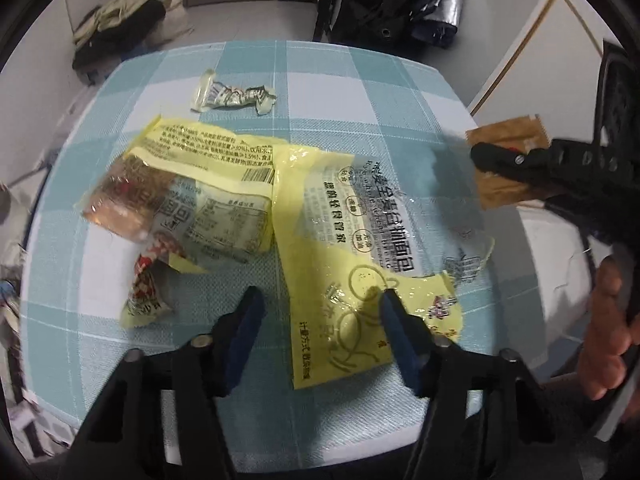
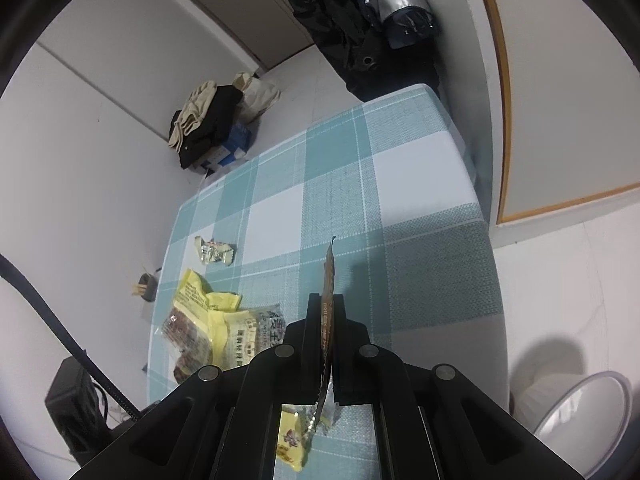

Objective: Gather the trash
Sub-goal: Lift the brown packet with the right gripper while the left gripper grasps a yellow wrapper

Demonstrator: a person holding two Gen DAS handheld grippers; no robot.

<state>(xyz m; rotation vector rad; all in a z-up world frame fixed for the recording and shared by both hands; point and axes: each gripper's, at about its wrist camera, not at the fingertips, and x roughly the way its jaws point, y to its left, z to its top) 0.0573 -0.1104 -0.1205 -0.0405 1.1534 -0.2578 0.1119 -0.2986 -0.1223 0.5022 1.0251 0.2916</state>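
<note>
Table [image 1: 224, 364], covered in a teal-and-white checked cloth, filled most of both views; white floor around it, with a pile of dark and cream clothing [image 2: 208, 120] on the floor near the wall and a dark jacket with a silver lining [image 2: 376, 20] past the far table edge. A white waste bin [image 2: 584, 420] stood on the floor off the right table edge, only partly in view. Largest trash item: torn yellow bread wrapper [image 1: 340, 240] lying flat at mid-table, printed face up. Touching its left edge, a second yellow wrapper [image 1: 188, 184] with a brown, crumpled transparent part. Just below that, a small red-and-yellow wrapper [image 1: 146, 292], crumpled. Further back and apart from the rest, a twisted silver wrapper [image 1: 232, 96]. Left claw [image 1: 320, 308] pointed steeply down over the near edge of the torn yellow bread wrapper, fingers spread, right finger over the wrapper, left finger over bare cloth; pads not pressing on anything. Right claw [image 2: 327, 300] was pressed together, pinching a flat brown sachet [image 2: 329, 276] edge-on, lifted clear of the table near its right side. A person's hand [image 1: 608, 324] gripped the right claw's handle.
</note>
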